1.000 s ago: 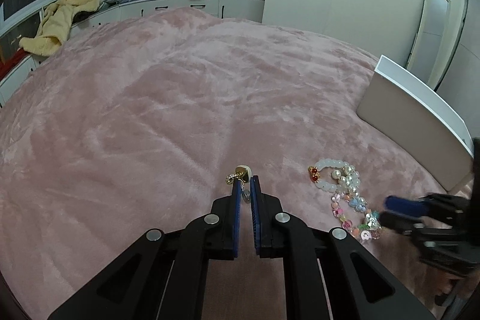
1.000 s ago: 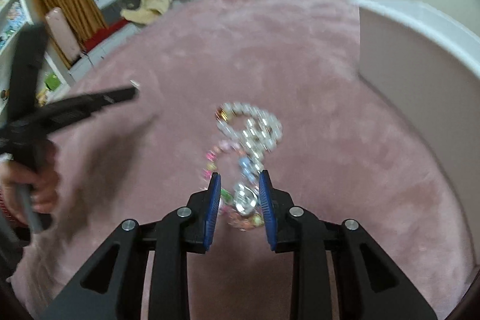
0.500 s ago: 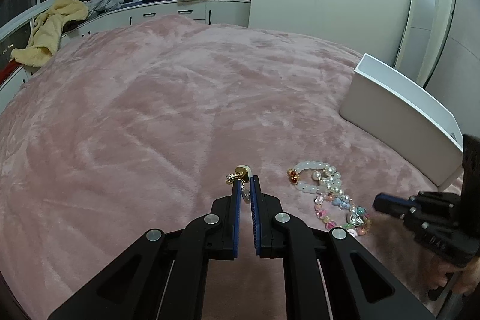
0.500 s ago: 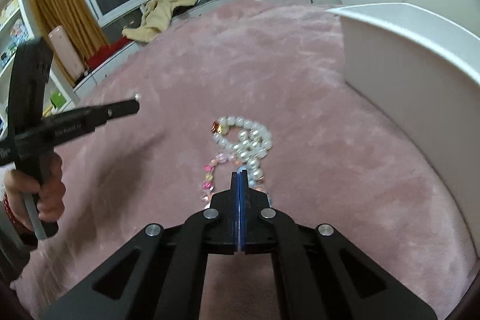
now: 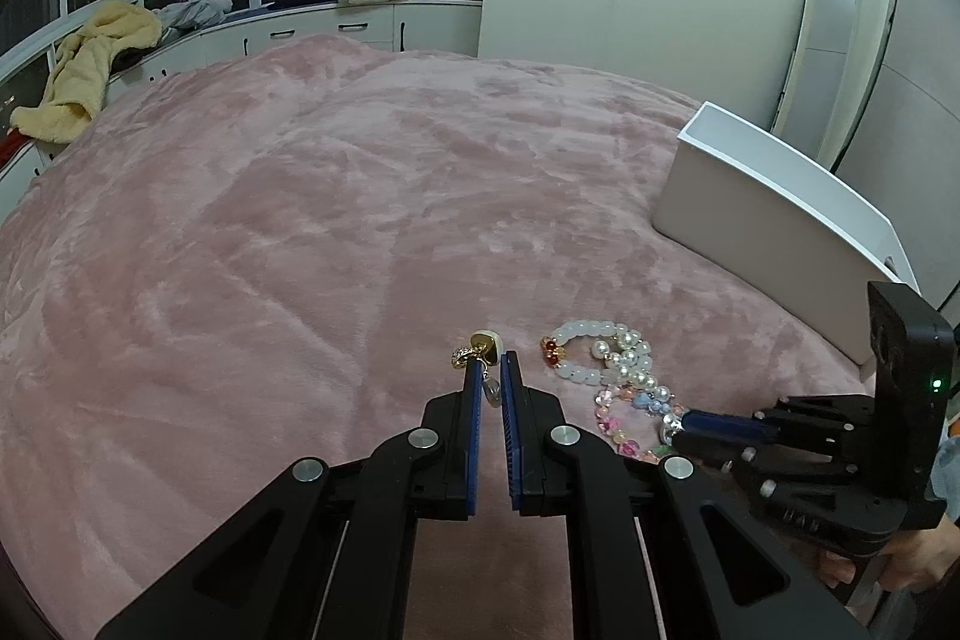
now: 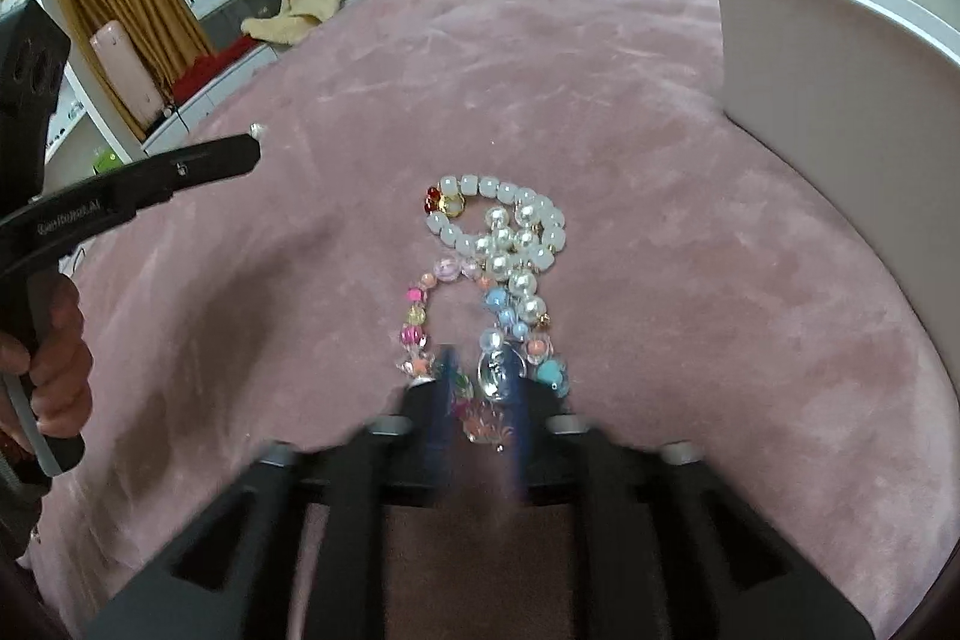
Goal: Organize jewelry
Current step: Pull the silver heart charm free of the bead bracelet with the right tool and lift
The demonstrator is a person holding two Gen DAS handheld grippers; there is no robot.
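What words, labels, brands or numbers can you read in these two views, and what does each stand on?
White print on the side of the left tongs: too blurred to read.
Raised letters on the body of the right tongs, whose jaws have just been opening over the bead bracelets: too small to read.
White box, bead bracelets, gold trinket: no text.

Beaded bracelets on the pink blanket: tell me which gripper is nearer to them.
Right. The right gripper straddles the near end of the beaded bracelets, jaws just opening. The left gripper, shut on a small gold earring, is off to their left.
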